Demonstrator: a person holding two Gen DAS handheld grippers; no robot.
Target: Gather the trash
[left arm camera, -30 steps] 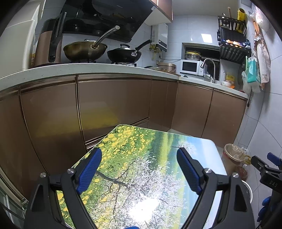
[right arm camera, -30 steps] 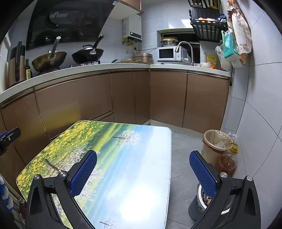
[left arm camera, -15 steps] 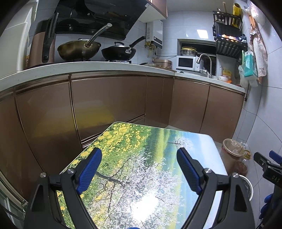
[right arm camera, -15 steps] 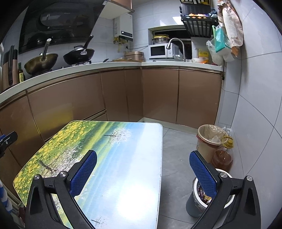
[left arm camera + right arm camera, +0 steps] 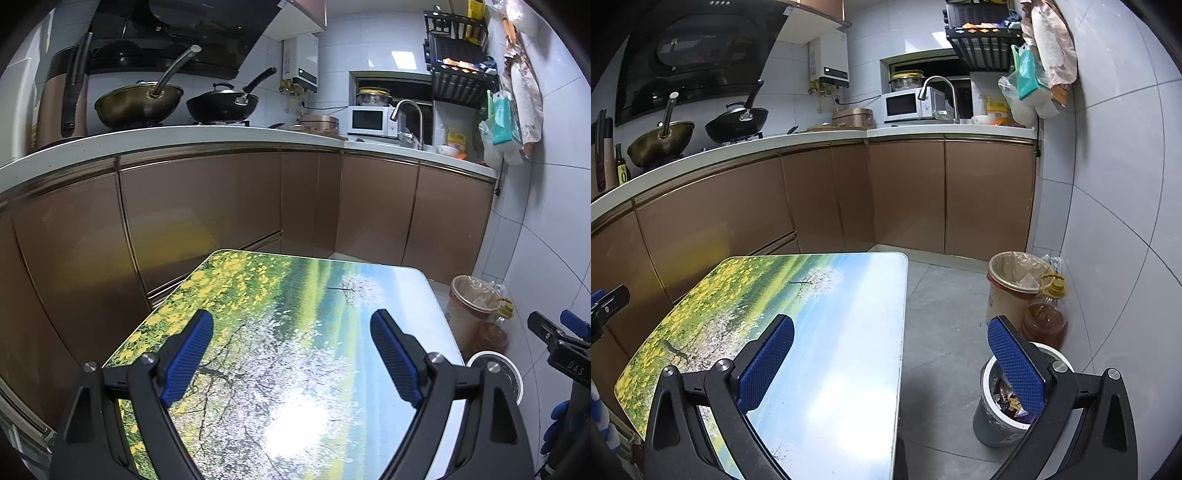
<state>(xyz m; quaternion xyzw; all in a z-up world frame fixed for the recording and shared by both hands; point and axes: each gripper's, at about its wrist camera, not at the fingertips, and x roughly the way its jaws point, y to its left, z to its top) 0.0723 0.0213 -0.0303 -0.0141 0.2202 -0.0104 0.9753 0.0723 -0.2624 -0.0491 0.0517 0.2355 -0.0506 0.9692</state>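
Trash sits in the white-rimmed bin (image 5: 1004, 402) beside the table (image 5: 831, 332); your left gripper (image 5: 291, 354) and right gripper (image 5: 890, 358) gape empty.

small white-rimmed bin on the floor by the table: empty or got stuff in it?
Not empty. The right wrist view shows colourful wrappers inside the small bin, behind the right gripper's finger. How full: cannot tell.

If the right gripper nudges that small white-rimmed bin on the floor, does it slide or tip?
The small bin would probably slide before tipping: it looks squat and sits flat on smooth floor tile. It is likely light, since it looks like thin plastic with only wrappers showing inside. A push high at the rim could still rock it and spill the wrappers.
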